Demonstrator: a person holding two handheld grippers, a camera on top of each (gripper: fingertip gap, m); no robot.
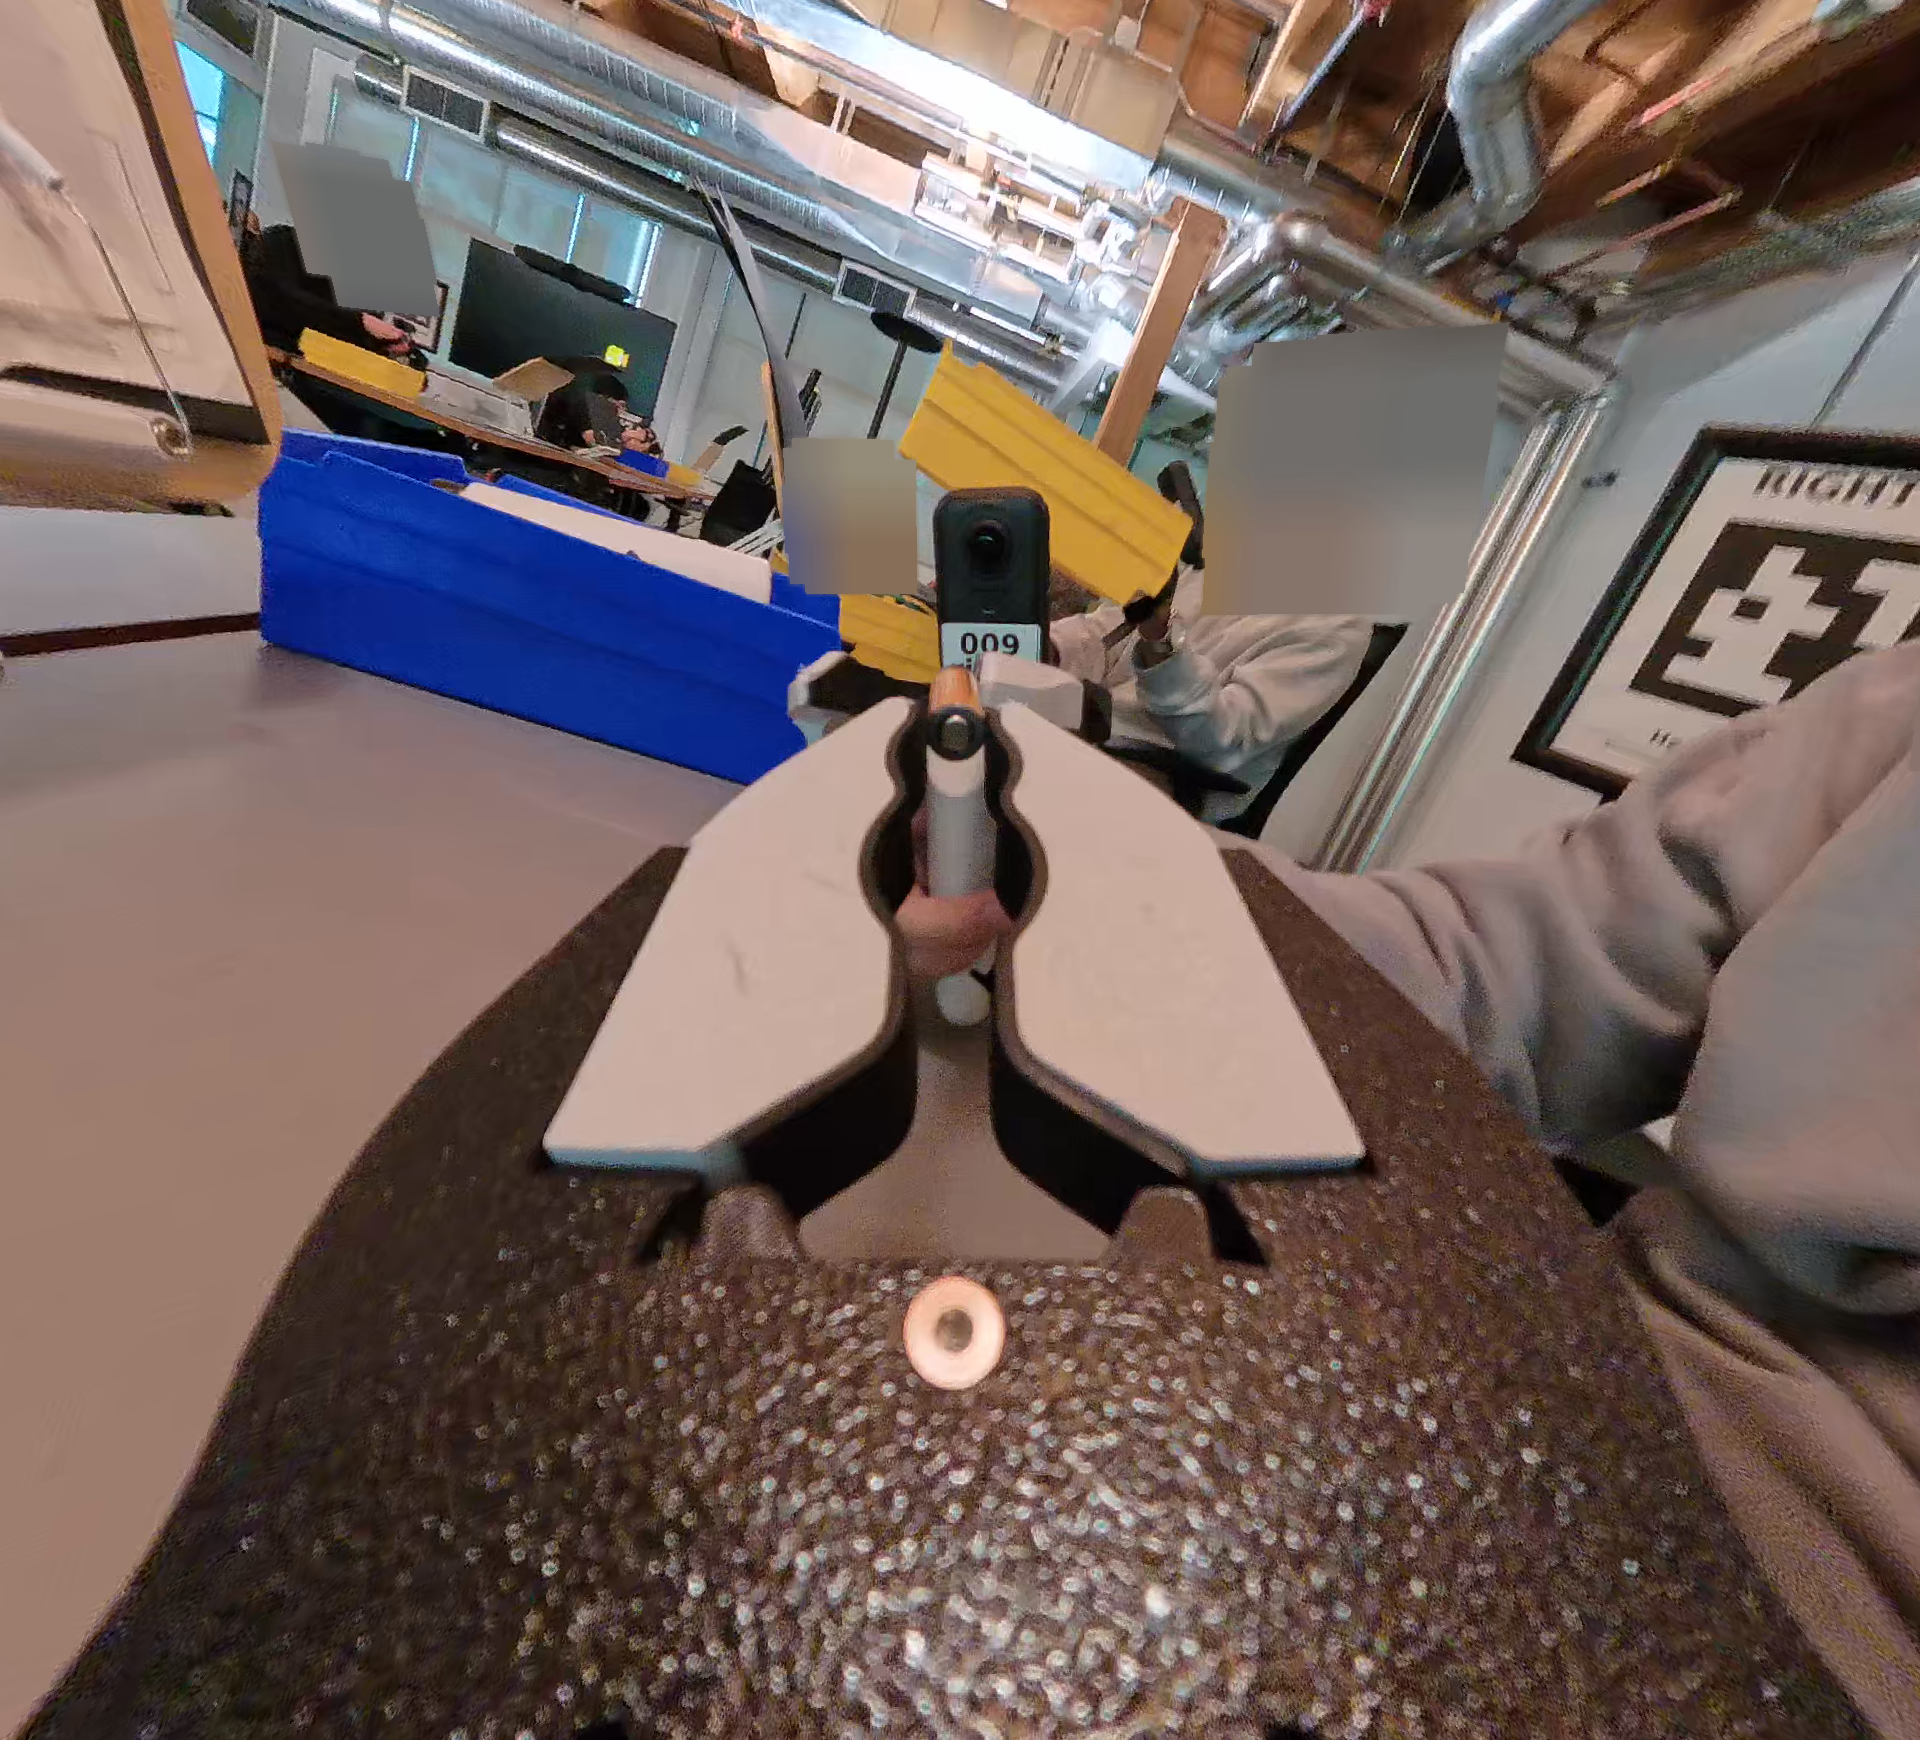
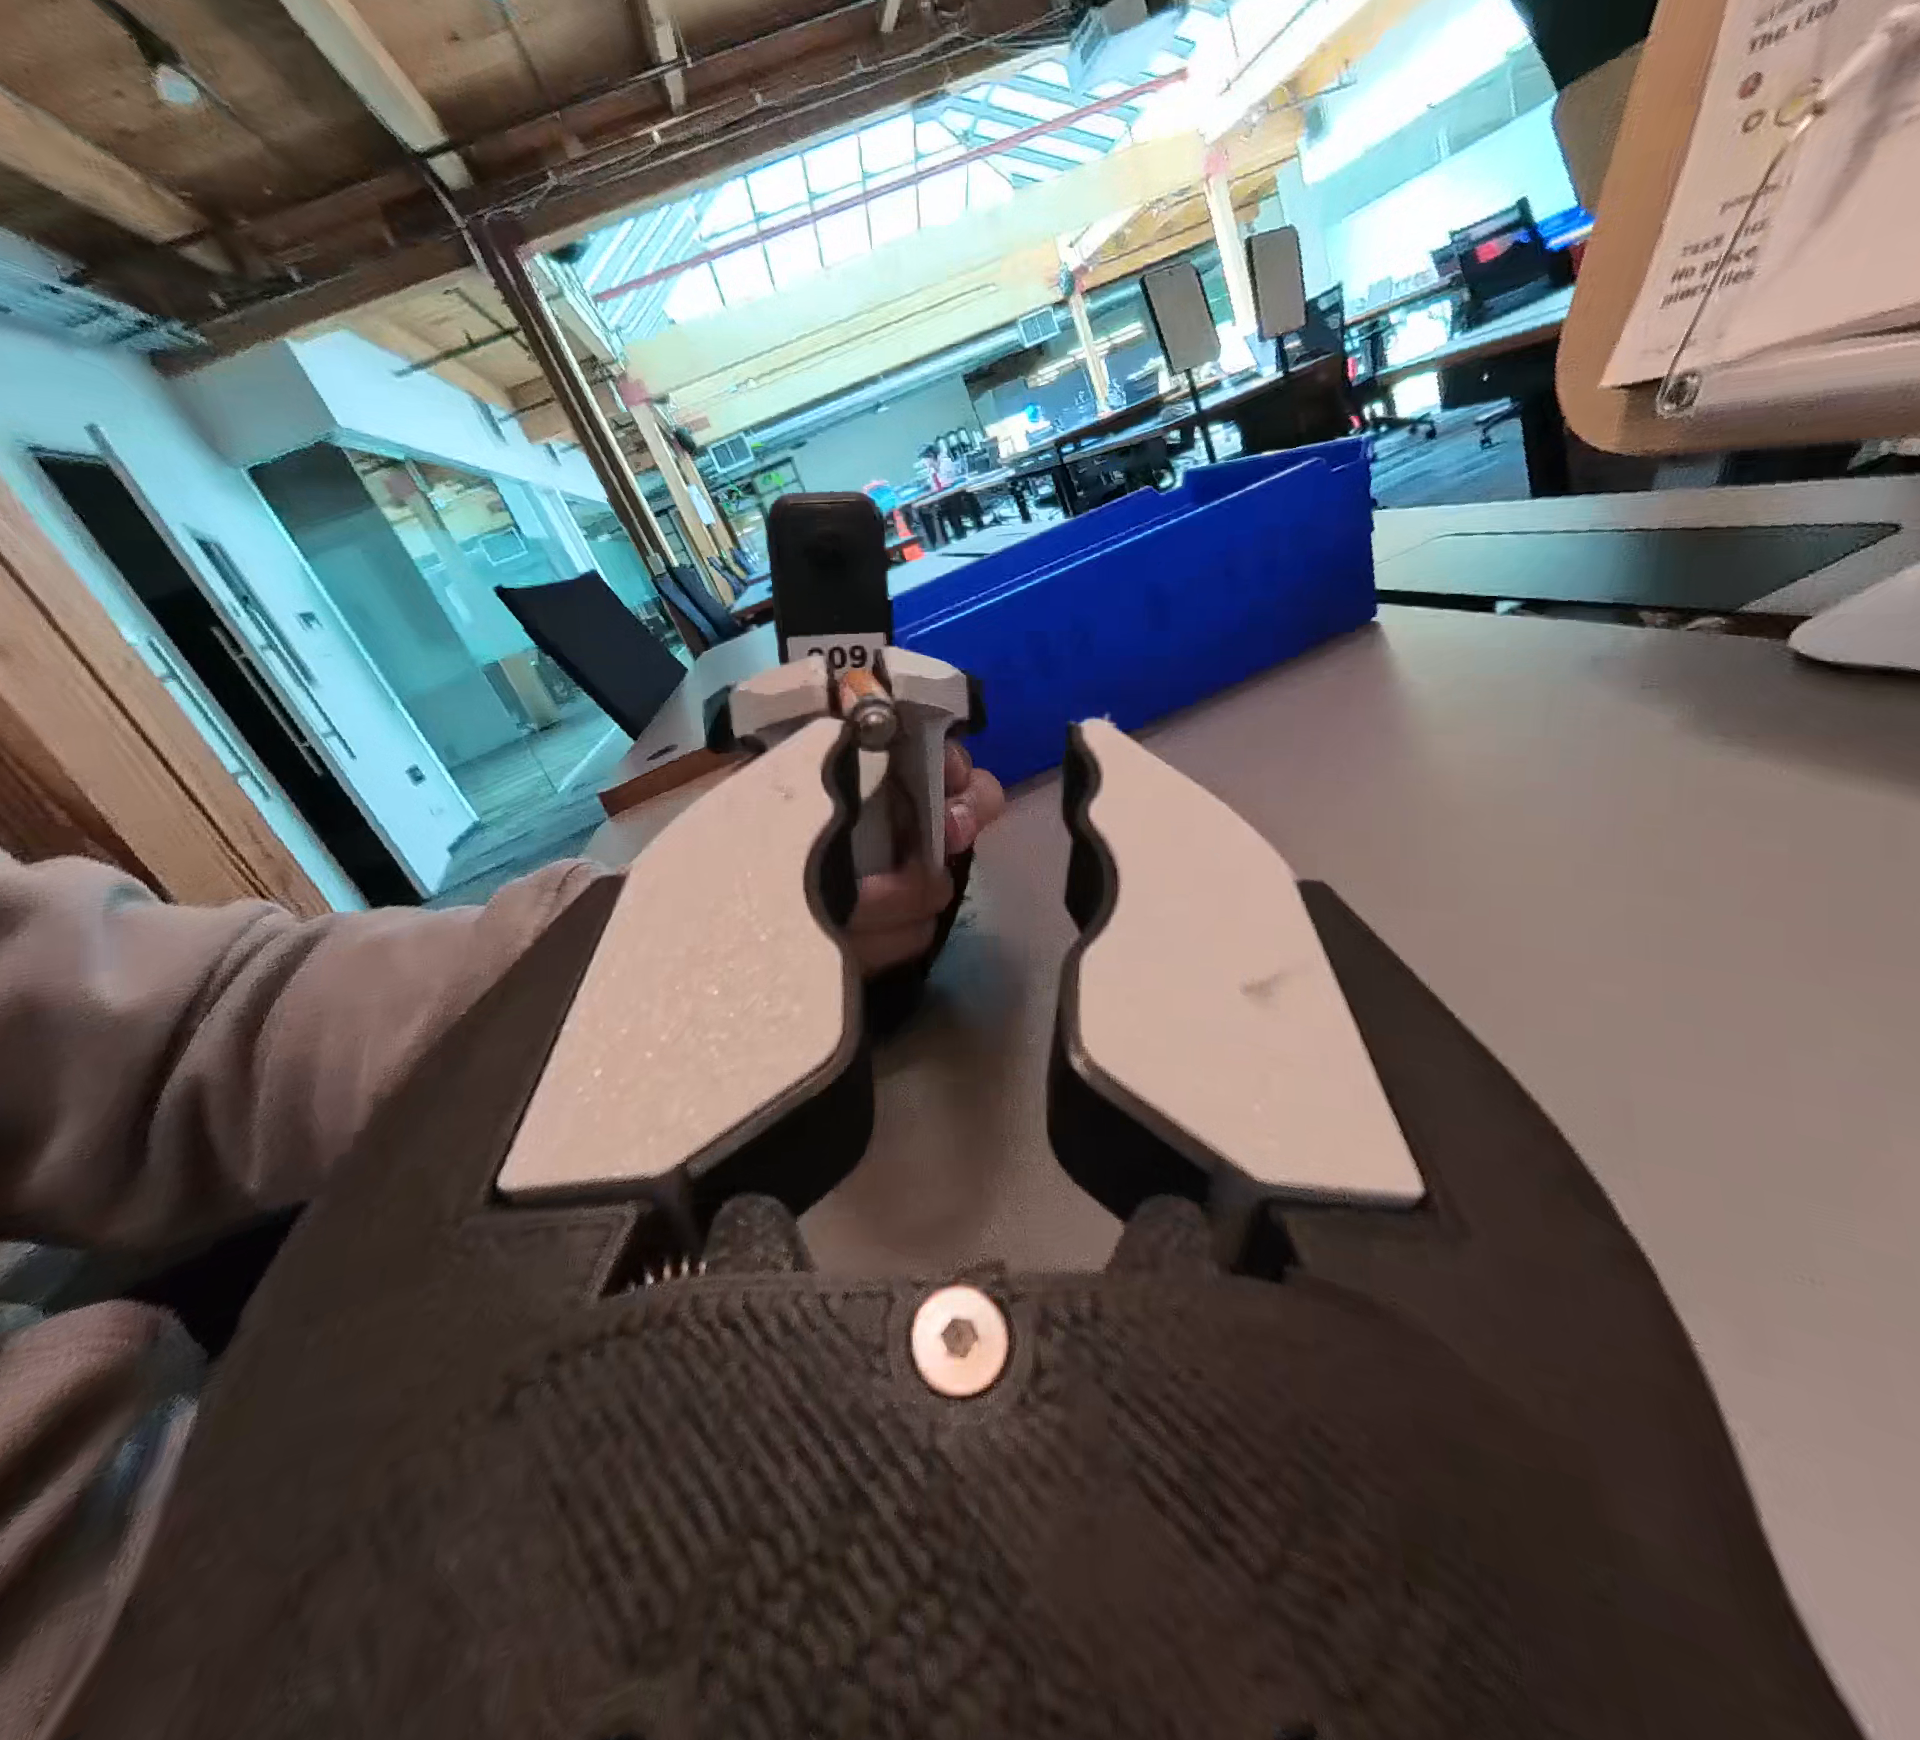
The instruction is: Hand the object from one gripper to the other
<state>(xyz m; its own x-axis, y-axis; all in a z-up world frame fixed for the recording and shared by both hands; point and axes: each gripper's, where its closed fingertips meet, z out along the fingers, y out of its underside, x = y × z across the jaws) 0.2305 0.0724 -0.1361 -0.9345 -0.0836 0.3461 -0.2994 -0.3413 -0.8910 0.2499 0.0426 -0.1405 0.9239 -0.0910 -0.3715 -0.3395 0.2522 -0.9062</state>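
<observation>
The object is a short pencil-like stick (image 1: pixel 951 691) with an orange-brown shaft and a metal end. My left gripper (image 1: pixel 954 719) is shut on it at the fingertips and holds it above the grey table (image 1: pixel 260 859). In the right wrist view the stick (image 2: pixel 871 711) points toward me, held by the left gripper (image 2: pixel 857 698) straight ahead. My right gripper (image 2: pixel 961 734) is open, and the stick lies just by the tip of its left finger (image 2: pixel 727 942). The right gripper's camera (image 1: pixel 987 547) faces the left wrist view.
A blue bin (image 1: pixel 499 610) stands on the table behind the grippers and also shows in the right wrist view (image 2: pixel 1143 599). A yellow bin (image 1: pixel 1039 464) is tilted farther back. A grey sleeve (image 1: pixel 1662 911) crosses at the right. A white stand base (image 2: pixel 1860 630) sits at the far right. There is about 4 cm between the tips of the two grippers.
</observation>
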